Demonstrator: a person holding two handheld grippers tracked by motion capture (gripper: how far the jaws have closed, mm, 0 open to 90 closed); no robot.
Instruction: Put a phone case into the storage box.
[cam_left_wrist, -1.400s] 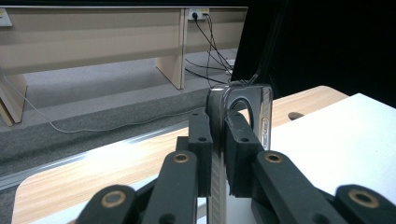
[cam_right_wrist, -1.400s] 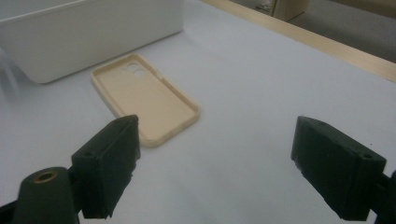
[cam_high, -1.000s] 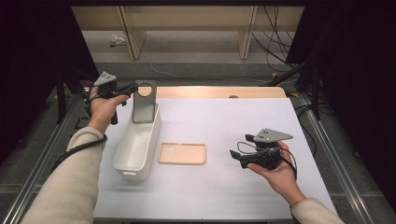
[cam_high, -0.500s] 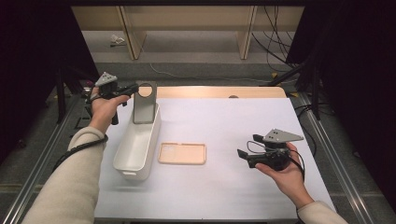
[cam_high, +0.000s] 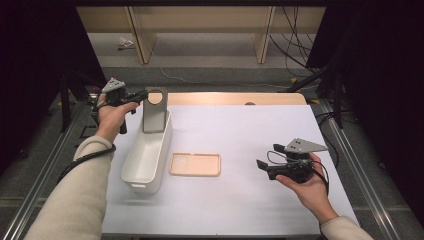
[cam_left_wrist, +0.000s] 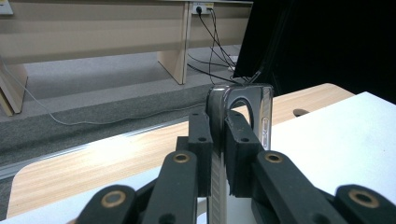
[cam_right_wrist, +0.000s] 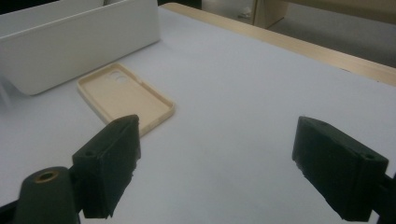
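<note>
Phone case, dark and glossy (cam_high: 154, 111), held upright at upper left of the high view, lower end dipping into the far end of the white bin (cam_high: 146, 159). Clamped edge-on by the left gripper (cam_high: 141, 95), jaws nearly together on its thin rim; probably kept vertical so as to slide down inside the narrow bin without catching the walls. Seen edge-on in the left gripper view, phone case (cam_left_wrist: 236, 121) rising between the two pads, camera cut-out showing near the top; lower part hidden behind the jaws, so contact with the bin floor impossible to judge.

Further right, at centre, a beige case (cam_high: 195, 164) lying flat, hollow side up, just beside the bin on the white mat (cam_high: 240, 130).

At lower right, right gripper (cam_high: 261, 166) hovering low, jaws spread wide and empty, aimed toward the beige case (cam_right_wrist: 125, 95).
</note>
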